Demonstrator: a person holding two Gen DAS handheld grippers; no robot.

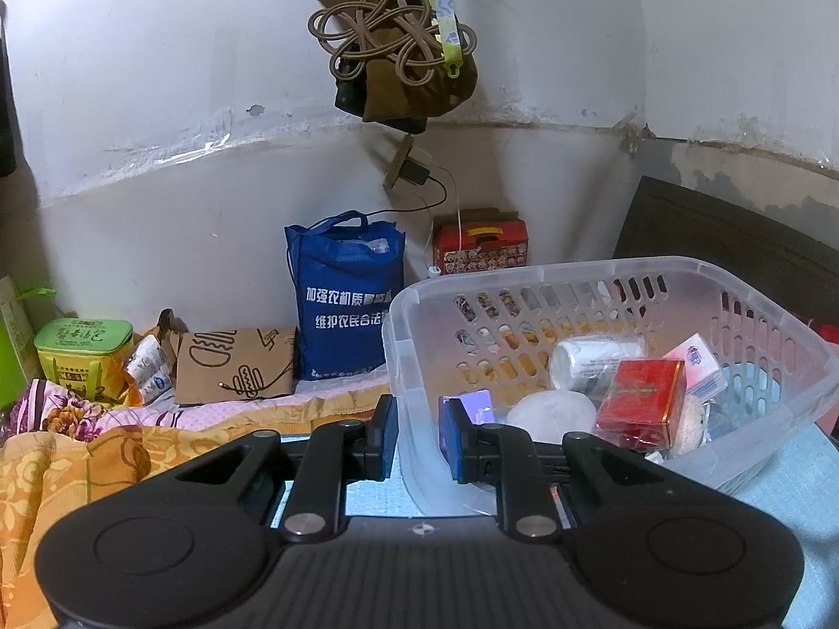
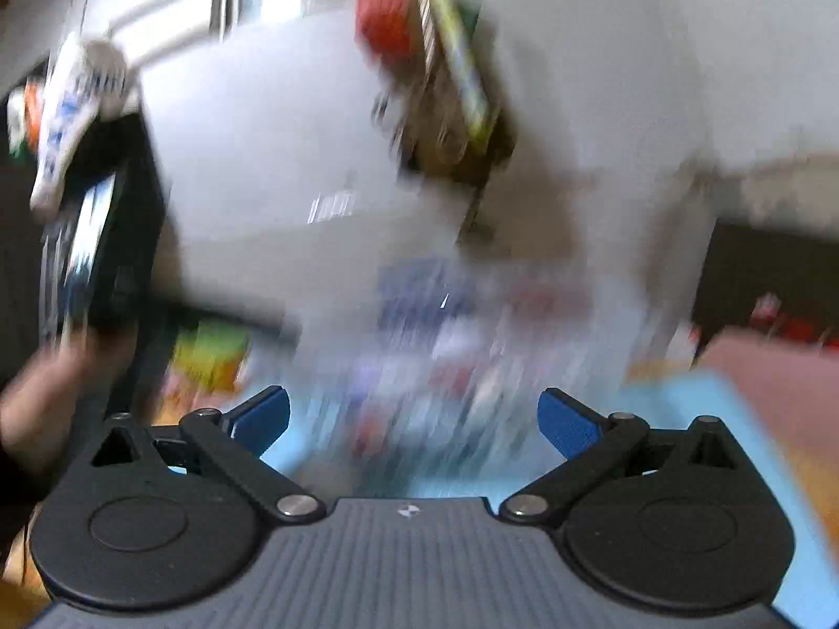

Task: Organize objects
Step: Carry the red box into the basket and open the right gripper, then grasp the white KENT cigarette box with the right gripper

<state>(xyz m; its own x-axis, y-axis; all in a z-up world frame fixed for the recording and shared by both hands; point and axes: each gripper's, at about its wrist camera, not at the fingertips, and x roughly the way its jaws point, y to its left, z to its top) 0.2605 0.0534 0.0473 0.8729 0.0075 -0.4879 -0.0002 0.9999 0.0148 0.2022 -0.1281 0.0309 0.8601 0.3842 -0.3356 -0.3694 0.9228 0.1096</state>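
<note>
A clear plastic basket (image 1: 776, 314) sits on the bed in the left wrist view. It holds a red box (image 1: 642, 401), a white roll (image 1: 587, 364), a tissue pack (image 1: 697, 361) and a pale round lump (image 1: 550, 414). My left gripper (image 1: 417, 435) is shut on the basket's near-left rim, one blue pad (image 1: 385, 435) outside the wall and one inside. My right gripper (image 2: 414, 419) is open and empty. Its view is heavily blurred by motion; the basket (image 2: 472, 340) shows only as a smear ahead.
A blue tote bag (image 1: 343, 304), a brown paper bag (image 1: 236, 367), a green-yellow tin (image 1: 84, 356) and a red box (image 1: 480, 241) stand along the wall. An orange blanket (image 1: 68, 472) lies at left. A bundle of cords (image 1: 393, 47) hangs above.
</note>
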